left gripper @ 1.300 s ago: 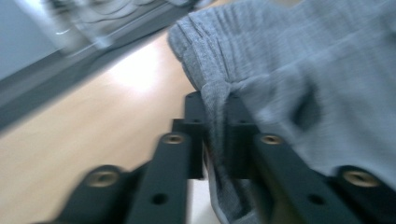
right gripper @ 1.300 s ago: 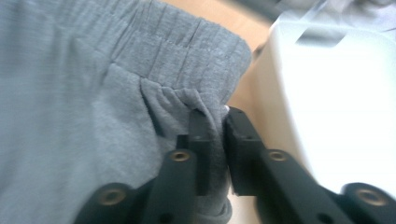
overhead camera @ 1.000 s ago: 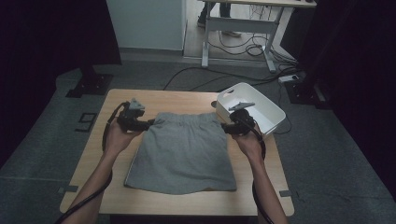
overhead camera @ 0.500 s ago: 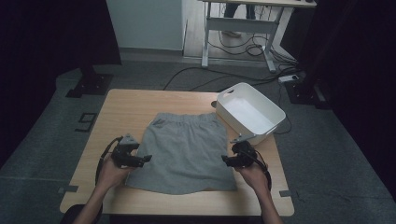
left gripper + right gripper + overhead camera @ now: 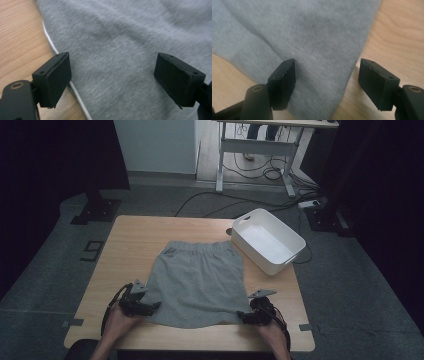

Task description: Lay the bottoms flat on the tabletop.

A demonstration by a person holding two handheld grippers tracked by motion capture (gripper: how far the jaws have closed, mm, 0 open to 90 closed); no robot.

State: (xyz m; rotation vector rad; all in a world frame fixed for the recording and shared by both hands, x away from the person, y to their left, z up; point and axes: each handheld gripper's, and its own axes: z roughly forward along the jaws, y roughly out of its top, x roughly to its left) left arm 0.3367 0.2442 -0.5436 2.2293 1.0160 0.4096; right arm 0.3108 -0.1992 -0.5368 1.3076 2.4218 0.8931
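step: folding the grey shorts (image 5: 197,282). Both my grippers are down at the near hem corners, lining up to pinch them.
shorts: spread flat on the worktop (image 5: 140,232), waistband at the far side, hem toward me. White bin (image 5: 267,240) sits empty at the far right corner, just beside the waistband.
left gripper (image 5: 112,82): jaws apart and have just been opening. Cloth lies under and between them, pads not pressing on it. The left pad hangs over the side seam and its white edge line, with bare wood just outside it.
right gripper (image 5: 327,83): jaws apart, also just been opening. The side edge of the cloth runs between them, one pad over fabric, the other over bare wood. Nothing gripped.
next move, my read: drop both sets of jaws onto the corners, close on the edge so both layers are caught, then carry the hem up toward the waistband.
risk: catching the top layer alone, or an uneven lift skewing the fold.
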